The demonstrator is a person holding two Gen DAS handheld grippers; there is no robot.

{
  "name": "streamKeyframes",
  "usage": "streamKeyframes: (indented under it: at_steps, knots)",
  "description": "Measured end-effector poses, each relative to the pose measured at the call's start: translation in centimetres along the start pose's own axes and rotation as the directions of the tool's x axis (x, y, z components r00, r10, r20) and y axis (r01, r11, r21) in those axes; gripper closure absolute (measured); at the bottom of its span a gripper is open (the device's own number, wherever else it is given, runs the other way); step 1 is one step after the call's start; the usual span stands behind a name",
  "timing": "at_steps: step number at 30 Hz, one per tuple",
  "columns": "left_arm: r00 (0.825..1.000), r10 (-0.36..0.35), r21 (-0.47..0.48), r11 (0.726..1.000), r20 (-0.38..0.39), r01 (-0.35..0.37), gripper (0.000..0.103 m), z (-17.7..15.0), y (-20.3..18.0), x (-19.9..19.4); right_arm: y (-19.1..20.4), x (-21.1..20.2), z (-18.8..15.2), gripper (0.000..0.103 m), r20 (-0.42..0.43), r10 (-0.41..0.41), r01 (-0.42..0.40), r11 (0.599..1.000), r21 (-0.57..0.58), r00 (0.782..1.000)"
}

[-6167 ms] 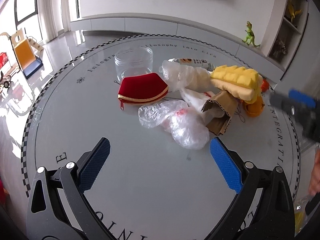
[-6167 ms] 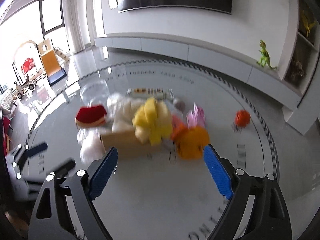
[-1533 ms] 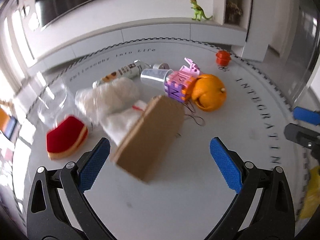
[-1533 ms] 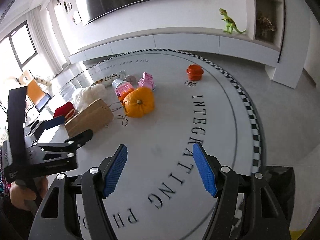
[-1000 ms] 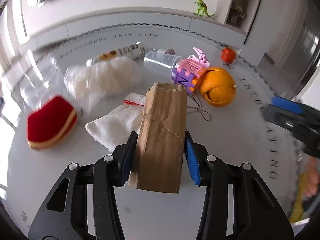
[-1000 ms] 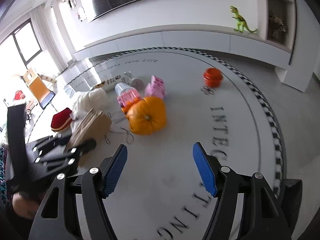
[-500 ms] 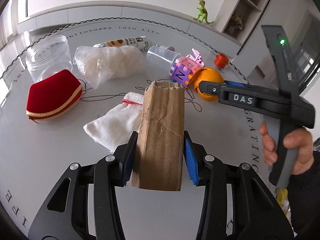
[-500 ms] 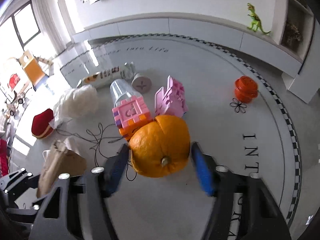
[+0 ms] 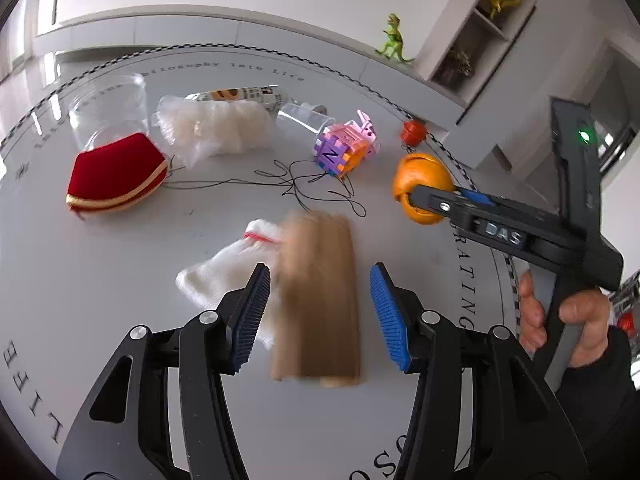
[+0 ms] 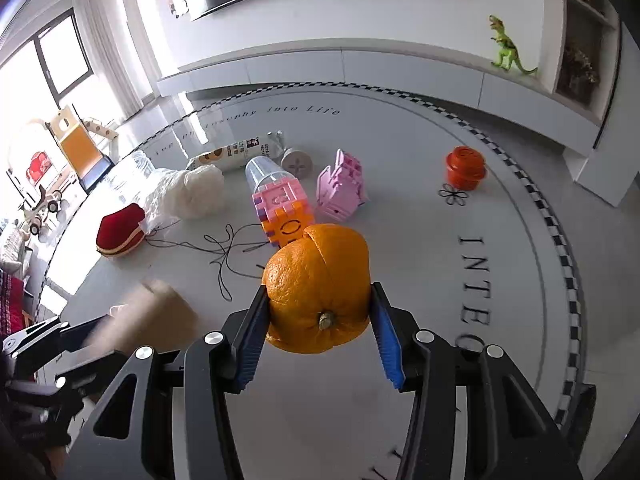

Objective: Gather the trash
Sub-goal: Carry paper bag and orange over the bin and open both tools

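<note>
Right gripper (image 10: 318,328) is clamped on the orange peel shell (image 10: 318,292), while the left gripper (image 9: 318,316), its jaws just opened, brackets the blurred brown cardboard piece (image 9: 318,300) without pressing it. Squeezed harder, the hollow peel could be crushed and dropped onto the glossy grey lettered tabletop (image 10: 500,320), littered before white cabinets.

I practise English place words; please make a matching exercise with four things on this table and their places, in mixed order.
1 hollow orange peel
2 brown cardboard piece
3 red velvet pouch
4 orange-red plastic cap

a beside the clear jar
b clamped in the right tool
c by the flower mark
d loose between the left tool pads

Pairs: 1-b, 2-d, 3-a, 4-c.
Left jaws have just been opening, right jaws closing.
</note>
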State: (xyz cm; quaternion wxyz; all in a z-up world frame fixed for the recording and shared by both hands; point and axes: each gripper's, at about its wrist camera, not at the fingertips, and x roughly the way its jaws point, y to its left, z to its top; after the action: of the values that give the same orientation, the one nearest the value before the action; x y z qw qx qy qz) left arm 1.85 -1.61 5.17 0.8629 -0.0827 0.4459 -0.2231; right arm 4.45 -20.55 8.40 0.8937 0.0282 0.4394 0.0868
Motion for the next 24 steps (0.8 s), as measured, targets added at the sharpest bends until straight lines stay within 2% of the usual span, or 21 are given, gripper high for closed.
streamKeyframes:
  at_steps: [2, 4, 9, 16, 18, 19, 21, 23, 24]
  knots:
    - [1.000, -0.006, 0.005, 1.000, -0.009, 0.006, 0.051, -0.1, -0.5, -0.1, -0.3, -0.6, -0.3, 0.052, 0.001, 0.003, -0.003, 1.000, 0.002, 1.000]
    - [1.000, 0.019, 0.004, 1.000, -0.011, -0.019, 0.028, -0.4, -0.8, -0.1, -0.6, -1.1, -0.5, 0.052, 0.005, 0.001, -0.001, 1.000, 0.009, 1.000]
    - [1.000, 0.019, 0.015, 1.000, -0.009, -0.019, 0.026, -0.9, -1.9, -0.1, -1.2, -2.2, -1.4, 0.052, 0.014, -0.005, 0.004, 1.000, 0.024, 1.000]
    - [0.999, 0.038, 0.110, 0.993, -0.031, -0.035, 0.026, -1.7, -4.9, 1.4, -2.5, -3.4, -2.2, 0.052, 0.021, -0.008, 0.007, 0.999, 0.049, 1.000]
    - [0.997, 0.065, 0.119, 0.991, -0.040, -0.060, 0.040, -2.0, -5.1, 2.2, -2.9, -3.8, -2.5, 0.052, 0.026, -0.008, 0.007, 0.998, 0.056, 1.000]
    - [0.996, 0.072, 0.118, 0.991, -0.051, -0.066, 0.059, -2.1, -5.0, 2.5, -3.1, -3.9, -2.6, 0.052, 0.028, -0.010, 0.008, 0.998, 0.059, 1.000]
    - [0.997, 0.055, 0.113, 0.992, -0.052, -0.048, 0.061, -2.3, -5.0, 3.0, -3.4, -4.3, -2.9, 0.052, 0.031, -0.011, 0.009, 0.998, 0.064, 0.999]
    - [0.998, 0.038, 0.119, 0.992, -0.048, -0.032, 0.072, -2.5, -5.3, 2.9, -3.8, -4.7, -3.2, 0.052, 0.036, -0.012, 0.009, 0.997, 0.074, 0.999]
    - [0.999, 0.001, 0.104, 0.995, -0.054, 0.004, 0.075, -2.5, -5.3, 2.7, -4.0, -4.9, -3.3, 0.052, 0.039, -0.012, 0.009, 0.997, 0.077, 0.999]
